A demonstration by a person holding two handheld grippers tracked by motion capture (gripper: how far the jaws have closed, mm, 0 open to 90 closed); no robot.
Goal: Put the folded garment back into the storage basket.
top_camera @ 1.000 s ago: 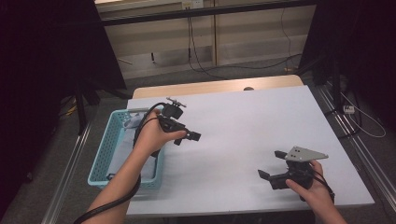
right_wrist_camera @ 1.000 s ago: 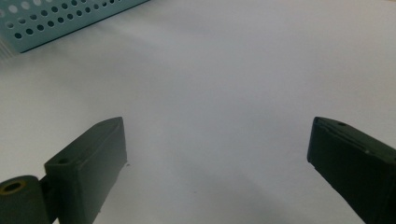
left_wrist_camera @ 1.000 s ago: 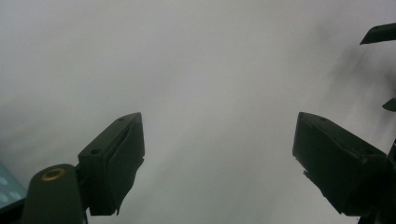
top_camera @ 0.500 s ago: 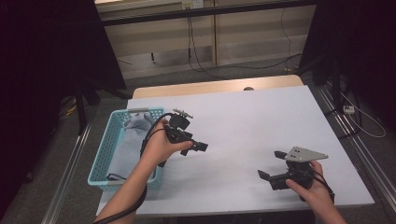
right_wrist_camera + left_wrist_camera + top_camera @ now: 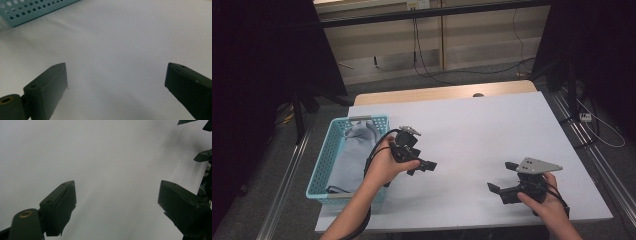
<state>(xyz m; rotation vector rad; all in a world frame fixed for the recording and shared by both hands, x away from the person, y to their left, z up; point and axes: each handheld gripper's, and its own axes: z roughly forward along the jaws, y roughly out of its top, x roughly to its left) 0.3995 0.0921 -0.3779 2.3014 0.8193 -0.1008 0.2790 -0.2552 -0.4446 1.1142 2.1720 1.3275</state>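
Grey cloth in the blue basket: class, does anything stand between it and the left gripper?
Nothing visible does. The left gripper hangs open over the white table, just right of the basket; the grey cloth lies uncovered inside, with the basket's near wall between them.

Black left tool (image 5: 428,165) trails a black cable; right tool (image 5: 500,178) (also black) carries a grey three-cornered plate.

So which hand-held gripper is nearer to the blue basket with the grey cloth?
The left hand-held gripper: it is just beside the blue basket's right wall. The right hand-held gripper is far across the table, near its front right corner.
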